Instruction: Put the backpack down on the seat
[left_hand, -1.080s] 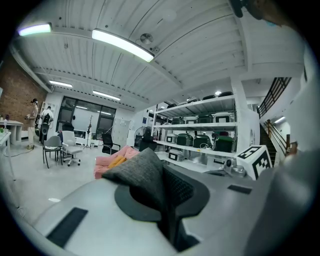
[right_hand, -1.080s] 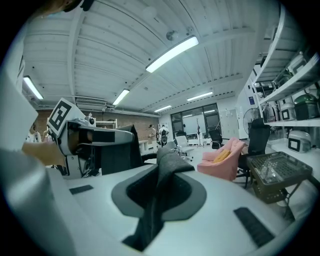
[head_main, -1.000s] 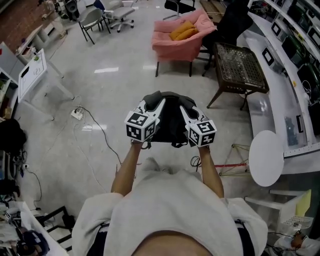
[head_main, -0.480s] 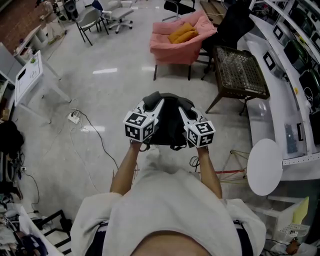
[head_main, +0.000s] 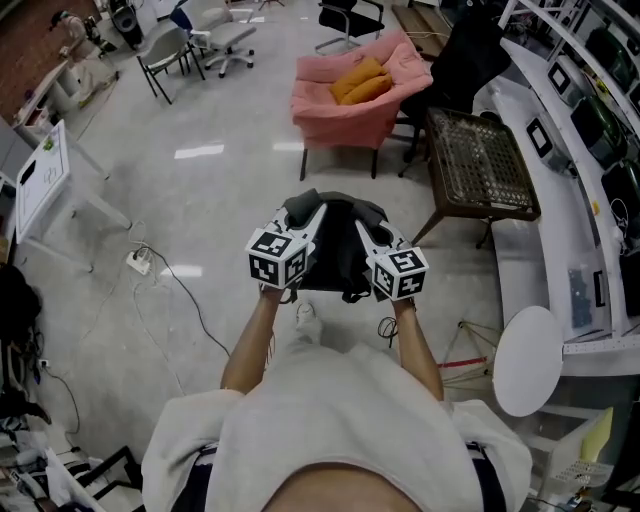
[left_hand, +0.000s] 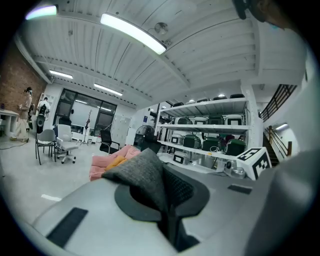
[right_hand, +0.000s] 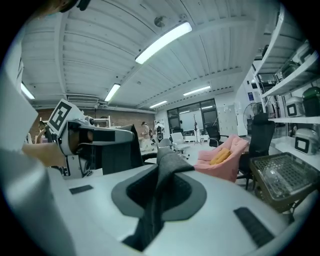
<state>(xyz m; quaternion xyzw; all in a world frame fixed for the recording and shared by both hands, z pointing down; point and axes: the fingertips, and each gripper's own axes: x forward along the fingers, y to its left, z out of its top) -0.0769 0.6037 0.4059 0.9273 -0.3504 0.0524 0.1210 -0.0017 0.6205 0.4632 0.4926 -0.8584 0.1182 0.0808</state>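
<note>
The whole floor has slid nearer since the earlier frame: the power strip (head_main: 137, 262) and the round white table (head_main: 527, 360) now sit closer to the person, while the backpack (head_main: 335, 245) hangs in the same spot between the two grippers. It is in the air in front of the person, well short of the pink armchair (head_main: 355, 110) at the far side.

The left gripper (head_main: 316, 213) has its jaws pinched together on a fold of the backpack's grey woven fabric. The right gripper (head_main: 362, 226) is clamped the same way on another grey fold, with dark mesh showing behind it.

An orange cushion (head_main: 360, 78) lies on the armchair's seat. The armchair is soft and padded, on thin dark legs. To its right stands a dark side table (head_main: 480, 160) with a wire-grid top. The floor (head_main: 200, 200) is pale and glossy.
</note>
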